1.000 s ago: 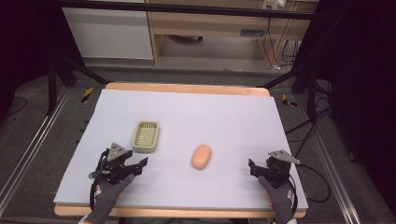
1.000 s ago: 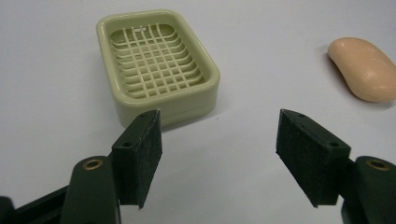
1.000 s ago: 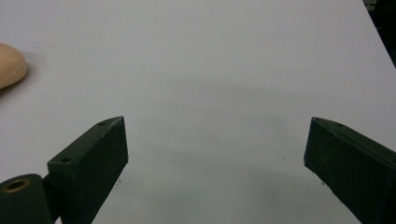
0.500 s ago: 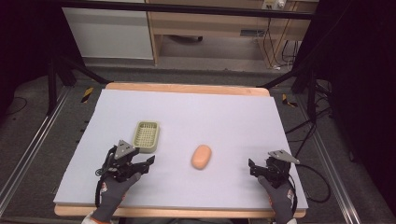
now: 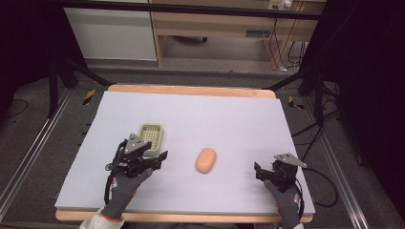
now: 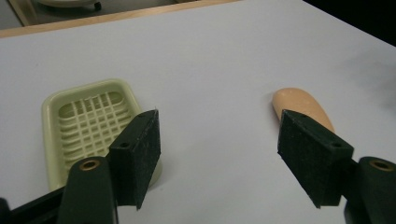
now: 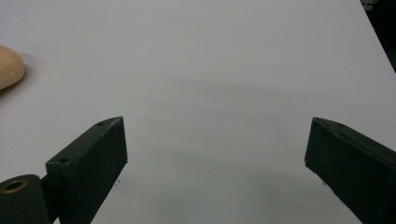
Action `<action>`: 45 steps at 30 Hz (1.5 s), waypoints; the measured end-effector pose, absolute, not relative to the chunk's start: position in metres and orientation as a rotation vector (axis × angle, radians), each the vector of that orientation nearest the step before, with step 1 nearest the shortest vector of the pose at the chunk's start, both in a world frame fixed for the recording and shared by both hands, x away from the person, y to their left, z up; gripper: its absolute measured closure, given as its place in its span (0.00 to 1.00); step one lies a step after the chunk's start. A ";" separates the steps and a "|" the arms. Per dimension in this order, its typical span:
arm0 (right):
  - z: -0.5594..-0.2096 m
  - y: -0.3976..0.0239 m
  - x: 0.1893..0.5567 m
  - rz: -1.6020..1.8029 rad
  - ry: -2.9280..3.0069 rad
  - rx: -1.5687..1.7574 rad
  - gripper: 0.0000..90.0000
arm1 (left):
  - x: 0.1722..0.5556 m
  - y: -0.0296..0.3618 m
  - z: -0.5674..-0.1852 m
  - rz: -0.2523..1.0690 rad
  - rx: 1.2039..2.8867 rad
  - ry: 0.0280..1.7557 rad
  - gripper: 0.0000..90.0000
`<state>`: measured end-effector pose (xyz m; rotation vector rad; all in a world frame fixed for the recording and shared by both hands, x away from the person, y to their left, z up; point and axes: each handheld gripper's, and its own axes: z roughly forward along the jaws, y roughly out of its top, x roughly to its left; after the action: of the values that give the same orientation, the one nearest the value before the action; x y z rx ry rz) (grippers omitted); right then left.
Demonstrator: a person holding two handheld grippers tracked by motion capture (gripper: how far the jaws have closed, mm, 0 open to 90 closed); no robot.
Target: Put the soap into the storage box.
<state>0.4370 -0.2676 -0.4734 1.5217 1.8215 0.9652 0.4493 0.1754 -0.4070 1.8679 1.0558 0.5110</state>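
A peach-coloured oval soap bar (image 5: 206, 160) lies on the white sheet near the table's middle front. To its left sits a pale green slotted soap dish (image 5: 151, 135), with nothing in it. My left gripper (image 5: 154, 153) stands open just in front of the dish, held by a grey-gloved hand. In the left gripper view its jaws (image 6: 217, 149) stand wide apart, with the dish (image 6: 88, 121) behind the left jaw and the soap (image 6: 301, 106) behind the right jaw. My right gripper (image 5: 267, 169) rests open at the front right. In the right gripper view it (image 7: 217, 154) faces bare sheet, the soap (image 7: 9, 65) at far left.
The white sheet (image 5: 200, 109) covers a wooden table whose edge (image 5: 191, 89) shows at the back. Beyond stand a wooden shelf unit (image 5: 215, 28) and a white cabinet. Black stands and cables (image 5: 315, 138) flank the table's right side.
My left gripper has moved forward and to the right, up to the soap dish's front edge. The right gripper, soap and dish have not moved.
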 end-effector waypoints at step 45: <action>-0.473 -0.267 0.438 0.954 1.824 1.517 0.06 | 0.474 0.108 -0.416 0.445 1.950 0.997 0.31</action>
<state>0.4380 -0.2671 -0.4734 1.5168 1.8240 0.9539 0.4736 0.1080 -0.4157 1.9503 0.9974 0.4451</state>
